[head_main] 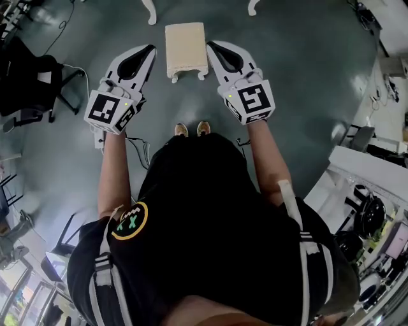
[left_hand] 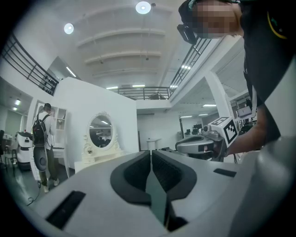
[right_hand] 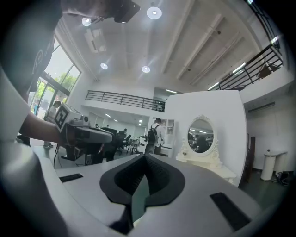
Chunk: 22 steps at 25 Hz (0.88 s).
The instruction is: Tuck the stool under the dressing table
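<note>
The stool [head_main: 185, 48] has a cream padded seat and white legs. It stands on the grey floor just ahead of my feet [head_main: 192, 129]. Two white legs of the dressing table [head_main: 151, 13] show at the top edge beyond it. My left gripper [head_main: 150, 49] is held level to the left of the stool and my right gripper [head_main: 210, 45] to its right; both are above it, shut and empty. The left gripper [left_hand: 151, 155] and right gripper [right_hand: 145, 159] each point at the white dressing table [left_hand: 92, 162] [right_hand: 210, 163] with its oval mirror [left_hand: 100, 132] [right_hand: 200, 135].
A black office chair [head_main: 32, 89] stands at the left and white desks with gear [head_main: 363, 172] at the right. A person with a backpack [left_hand: 41, 143] [right_hand: 154, 134] stands by shelves left of the dressing table. A white bin [right_hand: 268, 166] sits to its right.
</note>
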Motion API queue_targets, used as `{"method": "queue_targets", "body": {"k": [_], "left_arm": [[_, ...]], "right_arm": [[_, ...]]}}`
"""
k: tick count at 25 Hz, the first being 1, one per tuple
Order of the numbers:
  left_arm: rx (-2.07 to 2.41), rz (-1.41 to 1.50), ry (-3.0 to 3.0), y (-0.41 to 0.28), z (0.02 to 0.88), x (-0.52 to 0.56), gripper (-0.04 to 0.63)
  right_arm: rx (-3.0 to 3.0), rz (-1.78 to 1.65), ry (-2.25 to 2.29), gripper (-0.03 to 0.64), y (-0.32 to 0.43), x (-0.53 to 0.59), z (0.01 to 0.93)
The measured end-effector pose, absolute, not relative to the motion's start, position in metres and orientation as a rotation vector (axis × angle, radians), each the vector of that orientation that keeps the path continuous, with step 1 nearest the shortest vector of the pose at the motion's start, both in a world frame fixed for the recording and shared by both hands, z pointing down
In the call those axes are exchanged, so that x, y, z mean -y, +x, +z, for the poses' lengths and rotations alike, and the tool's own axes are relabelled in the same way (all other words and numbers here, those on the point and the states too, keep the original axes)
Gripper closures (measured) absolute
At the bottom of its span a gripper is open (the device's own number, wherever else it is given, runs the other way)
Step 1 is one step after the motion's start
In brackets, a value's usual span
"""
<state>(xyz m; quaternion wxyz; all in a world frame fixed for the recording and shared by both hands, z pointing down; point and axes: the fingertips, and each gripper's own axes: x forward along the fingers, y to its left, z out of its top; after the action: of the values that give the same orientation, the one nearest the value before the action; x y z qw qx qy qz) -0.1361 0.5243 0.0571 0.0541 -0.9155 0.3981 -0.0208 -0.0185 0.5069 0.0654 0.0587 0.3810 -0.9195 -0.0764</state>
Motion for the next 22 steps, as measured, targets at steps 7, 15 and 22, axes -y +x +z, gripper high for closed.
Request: {"method": "queue_targets", "body": {"k": [7, 15, 22], "left_arm": [[-1.213, -0.066, -2.788, -0.130, 0.061, -0.519, 0.566], [-1.224, -0.064, -2.791, -0.133, 0.063, -0.509, 0.565], [-1.228, -0.051, -2.783, -0.130, 0.061, -0.502, 0.563]], "right_arm": [[2.772, -0.221, 1.191, 0.595, -0.011, -0.500, 0.069], [2.758, -0.231, 1.213, 0.595, -0.010, -0.490, 0.071], [2.781, -0.218, 1.203, 0.569, -0.007, -0.483, 0.069]]}}
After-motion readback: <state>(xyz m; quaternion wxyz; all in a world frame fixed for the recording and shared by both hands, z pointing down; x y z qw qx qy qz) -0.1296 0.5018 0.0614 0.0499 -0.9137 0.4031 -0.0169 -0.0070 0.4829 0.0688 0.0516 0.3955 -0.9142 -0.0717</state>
